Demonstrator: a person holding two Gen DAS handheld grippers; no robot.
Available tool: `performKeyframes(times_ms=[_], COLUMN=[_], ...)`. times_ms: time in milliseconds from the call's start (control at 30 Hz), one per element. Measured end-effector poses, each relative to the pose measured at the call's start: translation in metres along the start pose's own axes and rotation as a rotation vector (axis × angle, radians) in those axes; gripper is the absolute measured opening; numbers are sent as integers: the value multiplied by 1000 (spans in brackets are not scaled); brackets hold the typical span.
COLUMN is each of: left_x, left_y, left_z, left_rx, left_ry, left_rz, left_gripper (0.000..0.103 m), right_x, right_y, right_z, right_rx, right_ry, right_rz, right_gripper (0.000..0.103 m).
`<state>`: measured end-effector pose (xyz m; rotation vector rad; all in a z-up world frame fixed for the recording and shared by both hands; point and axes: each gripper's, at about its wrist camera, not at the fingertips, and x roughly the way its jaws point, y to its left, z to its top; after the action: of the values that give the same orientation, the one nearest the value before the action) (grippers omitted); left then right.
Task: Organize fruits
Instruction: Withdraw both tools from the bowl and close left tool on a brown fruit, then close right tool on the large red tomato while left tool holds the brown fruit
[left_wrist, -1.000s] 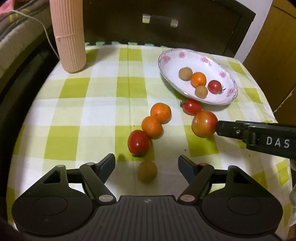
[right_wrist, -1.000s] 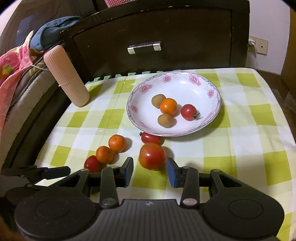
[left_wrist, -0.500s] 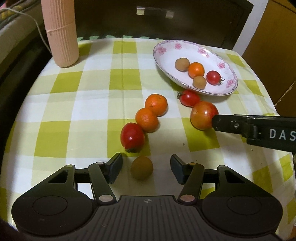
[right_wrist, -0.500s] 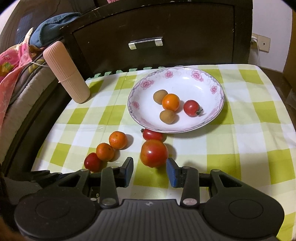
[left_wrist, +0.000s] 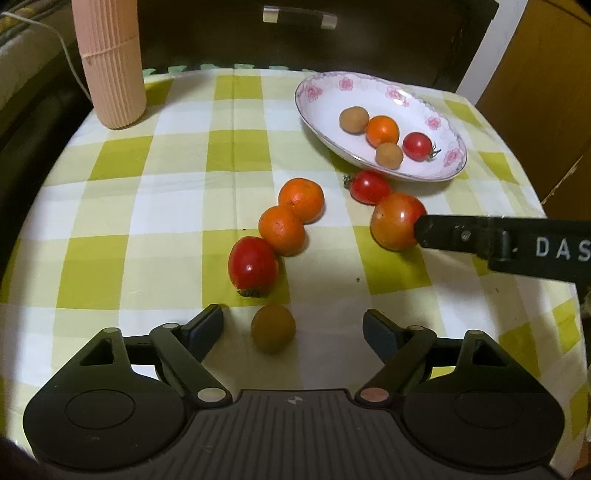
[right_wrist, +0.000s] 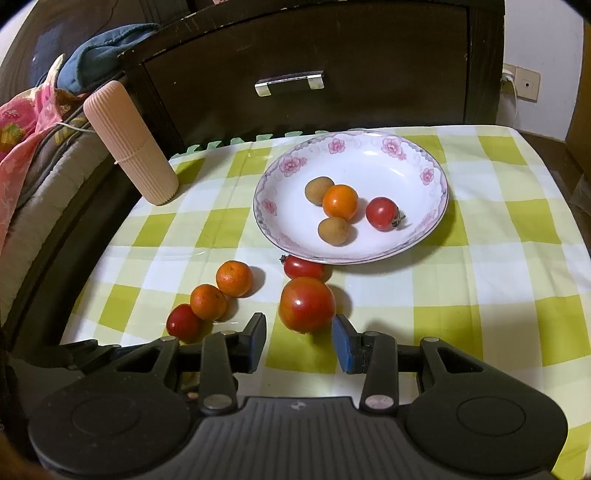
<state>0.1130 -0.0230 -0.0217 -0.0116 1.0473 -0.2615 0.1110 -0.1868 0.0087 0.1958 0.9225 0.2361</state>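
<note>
White capital letters "DAS" are legible on the black side of the right gripper (left_wrist: 413, 236), which enters the left wrist view from the right edge; the frame border cuts the lettering off after the "S". A small round emblem sits on the ribbed housing of each gripper, too small to read. No other text is legible.
</note>
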Motion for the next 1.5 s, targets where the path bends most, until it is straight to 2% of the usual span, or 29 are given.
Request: performKeyframes(times_ms=[100,167,233,300,400,500,667,1000,1200,1333,1500], left_x=[0,-2,-3,-5,-7,-9,-12,-13,-13,-14,-13], left_y=[0,-1,-1,0,4,3,-1,1,4,6,5], left_z=[-1,-2,-3,-4,-4,-5,-11,-12,-11,-11,-11], left_rx=[4,10,21,20,4,4,24,11,-5,-14,-11], left_ry=[1,-7,-20,-29,-31,-28,-30,-22,-13,-7,-3], left_rz=[7,33,66,86,91,87,92,53,27,11,-5], left_gripper=[85,77,62,54,45,32,32,32,32,32,33], right_x=[-1,-2,-3,-4,-6,-7,-6,-1,9,21,37], right_y=[0,0,-1,-1,-2,-3,-5,-15,-22,-19,-14], right_z=[1,1,2,3,4,5,5,5,12,15,16], right_rx=[0,1,2,4,7,10,19,63,124,135,115], right_ry=[-3,-5,-8,-11,-16,-19,-8,6,13,35,51], right_rz=[3,4,6,6,5,6,-9,-21,9,19,16], right_gripper=[38,38,38,38,38,38,38,38,38,45,46])
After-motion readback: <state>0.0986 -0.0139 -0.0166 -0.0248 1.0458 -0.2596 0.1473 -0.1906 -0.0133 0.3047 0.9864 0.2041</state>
